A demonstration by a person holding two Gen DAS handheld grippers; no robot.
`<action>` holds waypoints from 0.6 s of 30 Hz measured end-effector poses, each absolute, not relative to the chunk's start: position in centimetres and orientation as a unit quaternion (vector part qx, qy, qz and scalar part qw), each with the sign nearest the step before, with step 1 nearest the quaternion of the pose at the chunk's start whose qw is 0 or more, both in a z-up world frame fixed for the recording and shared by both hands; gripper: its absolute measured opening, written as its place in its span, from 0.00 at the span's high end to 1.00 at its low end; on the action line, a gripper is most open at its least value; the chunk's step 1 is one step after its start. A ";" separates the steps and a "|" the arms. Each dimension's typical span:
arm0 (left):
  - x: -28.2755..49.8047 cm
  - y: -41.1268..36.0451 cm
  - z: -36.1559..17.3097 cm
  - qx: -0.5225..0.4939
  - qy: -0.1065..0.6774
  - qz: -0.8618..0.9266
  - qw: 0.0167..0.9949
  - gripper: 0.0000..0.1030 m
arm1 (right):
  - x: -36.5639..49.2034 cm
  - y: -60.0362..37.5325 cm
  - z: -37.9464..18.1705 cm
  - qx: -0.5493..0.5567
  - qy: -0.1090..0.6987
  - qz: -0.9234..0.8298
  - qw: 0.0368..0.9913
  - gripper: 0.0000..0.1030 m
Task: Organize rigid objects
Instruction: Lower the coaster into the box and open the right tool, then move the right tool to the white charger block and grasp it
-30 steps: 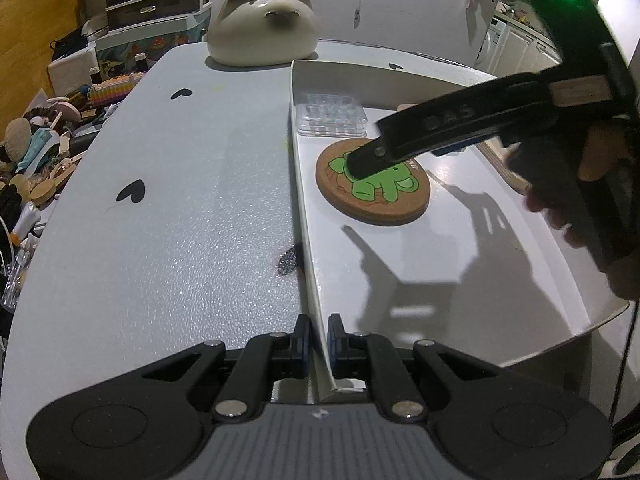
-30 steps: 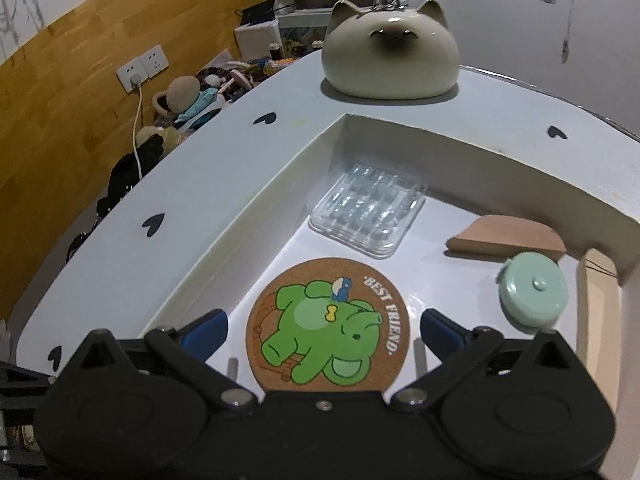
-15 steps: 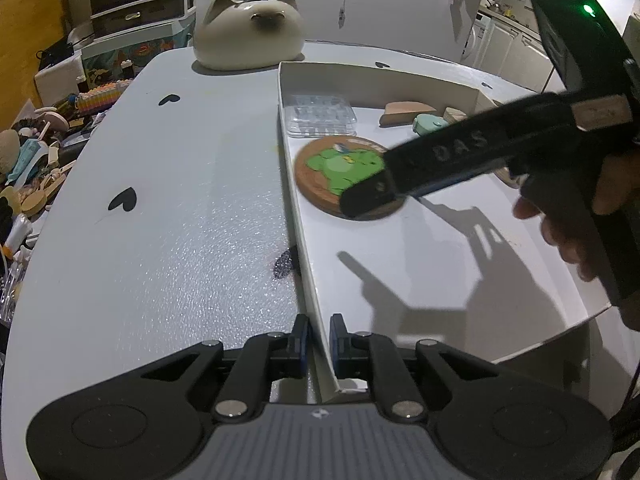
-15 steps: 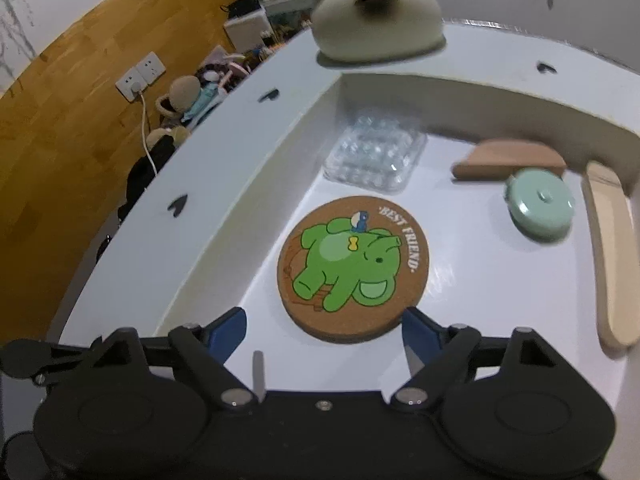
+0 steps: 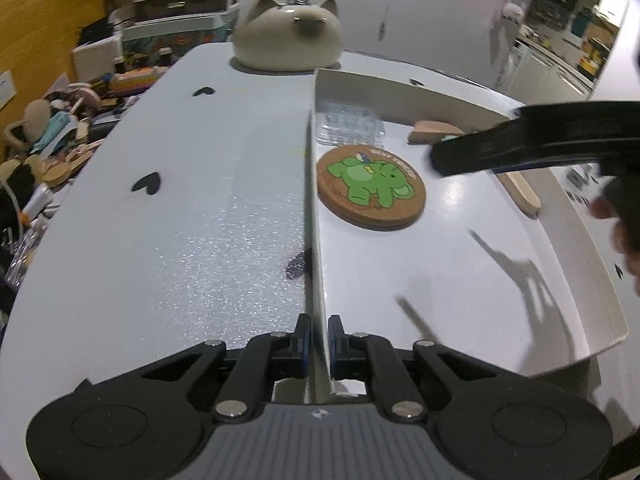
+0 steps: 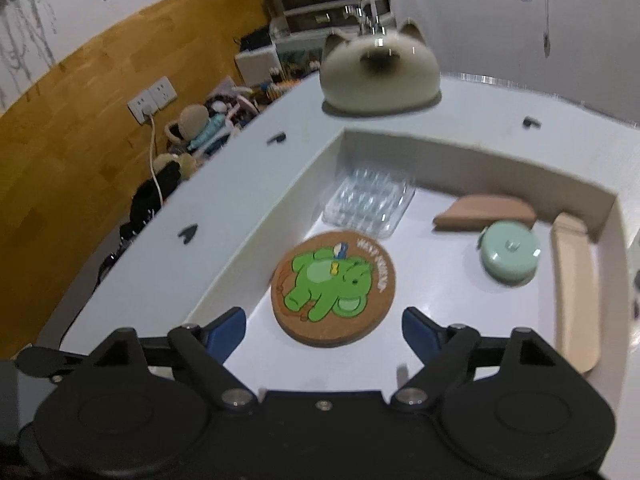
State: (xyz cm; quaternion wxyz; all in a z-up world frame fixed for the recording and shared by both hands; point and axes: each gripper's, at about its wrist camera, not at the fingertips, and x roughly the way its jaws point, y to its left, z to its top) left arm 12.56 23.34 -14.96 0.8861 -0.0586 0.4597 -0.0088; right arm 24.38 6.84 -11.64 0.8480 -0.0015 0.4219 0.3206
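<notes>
A white tray (image 5: 472, 240) lies on the table, and my left gripper (image 5: 319, 332) is shut on its near left wall (image 5: 314, 216). Inside lie a round cork coaster with a green elephant (image 6: 334, 286), a clear plastic case (image 6: 368, 200), a brown wedge (image 6: 486, 210), a mint round tape measure (image 6: 508, 256) and a pale wooden stick (image 6: 574, 292). My right gripper (image 6: 322, 326) hovers above the coaster's near edge. Its jaws are opening and the pads touch nothing. One black finger (image 5: 500, 148) of it crosses the left wrist view past the coaster (image 5: 370, 188).
A cream cat-shaped ceramic piece (image 5: 288, 38) stands on the table behind the tray. Black heart marks (image 5: 147, 184) dot the grey tabletop. Toys and clutter (image 5: 48, 148) pile up beyond the table's left edge. A person's hand (image 5: 624, 220) shows at the right.
My right gripper has drawn back and up from the coaster, which stays flat in the tray. The left gripper keeps its grip on the tray wall.
</notes>
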 end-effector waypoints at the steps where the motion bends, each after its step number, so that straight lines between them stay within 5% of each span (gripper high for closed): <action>1: 12.5 23.3 -14.7 -0.061 0.458 0.001 0.887 0.90 | 24.2 6.4 -11.1 0.001 0.415 0.321 0.851 0.10; 3: 12.3 23.2 -14.1 -0.067 0.453 0.016 0.889 0.90 | 23.9 5.1 -10.1 0.010 0.401 0.322 0.857 0.04; 18: 12.1 21.8 -12.7 -0.074 0.435 0.079 0.894 0.96 | 25.4 -8.4 -8.4 0.070 0.317 0.172 0.930 0.00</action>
